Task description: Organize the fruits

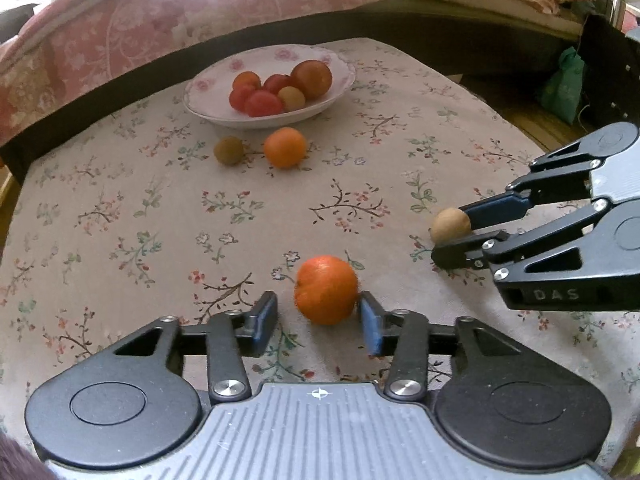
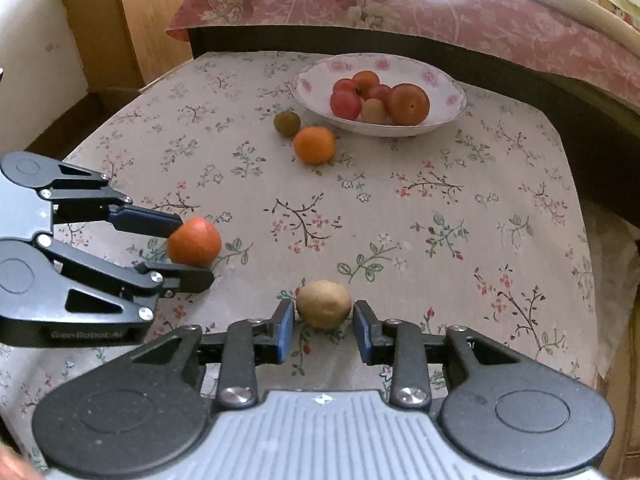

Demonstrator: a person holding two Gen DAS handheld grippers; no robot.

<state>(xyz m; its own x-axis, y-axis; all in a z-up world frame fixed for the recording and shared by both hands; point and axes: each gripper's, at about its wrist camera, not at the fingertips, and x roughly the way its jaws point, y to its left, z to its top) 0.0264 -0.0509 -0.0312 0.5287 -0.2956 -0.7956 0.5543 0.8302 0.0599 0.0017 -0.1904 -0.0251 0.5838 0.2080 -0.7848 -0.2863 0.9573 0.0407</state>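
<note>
While the white floral-rimmed china bowl (image 1: 340,84) of red and orange fruit sits near the far edge of the flower-printed tablecloth (image 1: 160,208), a wide bare stretch of cloth lies between it and both tools. Just in front of the bowl rest a small greenish-brown fruit (image 1: 229,150) and a round orange (image 1: 285,147). The left gripper (image 1: 320,316) stands apart around a near orange (image 1: 326,289), one pad touching. The right gripper (image 2: 324,326) brackets a tan oval kiwi (image 2: 324,303), unclamped. Only the right view shows the cloth's left edge and wooden cabinet (image 2: 132,20).
</note>
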